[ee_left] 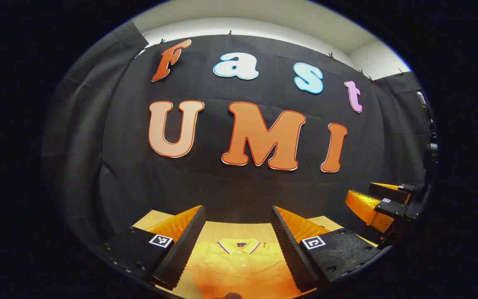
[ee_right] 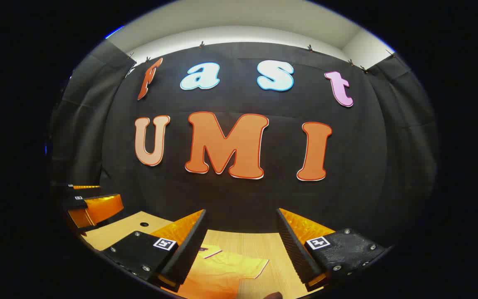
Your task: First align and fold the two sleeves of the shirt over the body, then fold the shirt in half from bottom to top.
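The yellow polo shirt lies flat on the light wooden counter, its collar toward the black cloth wall and trimmed with a thin dark and white stripe, a short row of small buttons running down the placket below it. In the left gripper view the shirt's collar and chest sit centred between the two fingers of the left gripper, whose jaws stand wide apart and released, holding nothing, raised above the cloth. In the right gripper view one short sleeve of the shirt spreads flat on the counter, its hem edged with a pale stripe, and part of the collar shows just beside the near finger. The right gripper hangs over that sleeve with its jaws likewise spread and released, nothing between them. The right gripper also appears at the far right edge of the left gripper view, and the left gripper appears at the left edge of the right gripper view, the two well apart. A small dark hole marks the counter near its back corner.
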A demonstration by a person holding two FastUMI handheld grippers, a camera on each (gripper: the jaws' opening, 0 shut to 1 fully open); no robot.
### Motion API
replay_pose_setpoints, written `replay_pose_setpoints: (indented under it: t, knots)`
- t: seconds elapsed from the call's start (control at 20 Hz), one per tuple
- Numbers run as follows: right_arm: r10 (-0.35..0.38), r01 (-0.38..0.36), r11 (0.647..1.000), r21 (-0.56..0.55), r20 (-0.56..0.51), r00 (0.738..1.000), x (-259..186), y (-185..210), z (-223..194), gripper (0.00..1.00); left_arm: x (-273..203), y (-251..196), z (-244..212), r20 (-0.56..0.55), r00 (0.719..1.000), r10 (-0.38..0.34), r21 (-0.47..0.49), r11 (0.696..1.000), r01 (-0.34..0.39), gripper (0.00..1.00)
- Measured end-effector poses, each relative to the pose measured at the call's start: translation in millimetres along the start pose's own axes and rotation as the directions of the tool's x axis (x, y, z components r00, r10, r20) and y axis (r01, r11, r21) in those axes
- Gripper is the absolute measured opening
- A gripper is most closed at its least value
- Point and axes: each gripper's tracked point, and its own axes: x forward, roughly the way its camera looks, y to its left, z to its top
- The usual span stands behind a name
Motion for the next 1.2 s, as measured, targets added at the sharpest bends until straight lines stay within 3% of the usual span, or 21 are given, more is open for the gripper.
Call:
replay_pose_setpoints:
  t: [0.2, 0.45, 1.2]
  knots:
    - [0.021, -0.021, 1.000, -0.006, -0.016, 1.000, -3, 3, -4, 0.98, -3, -1, -12, -0.031, 0.999, 0.011, 0.022, 1.000, -0.010, 0.97]
    - [0.034, -0.034, 0.999, 0.008, -0.045, 0.998, -5, 5, -14, 0.98, -12, 10, -14, 0.029, 0.998, 0.060, 0.080, 0.995, -0.062, 0.96]
    - [0.062, -0.060, 0.998, 0.017, -0.164, 0.985, 11, 1, -59, 0.98, -35, 14, -22, 0.013, 0.997, 0.081, 0.090, 0.993, -0.082, 0.96]
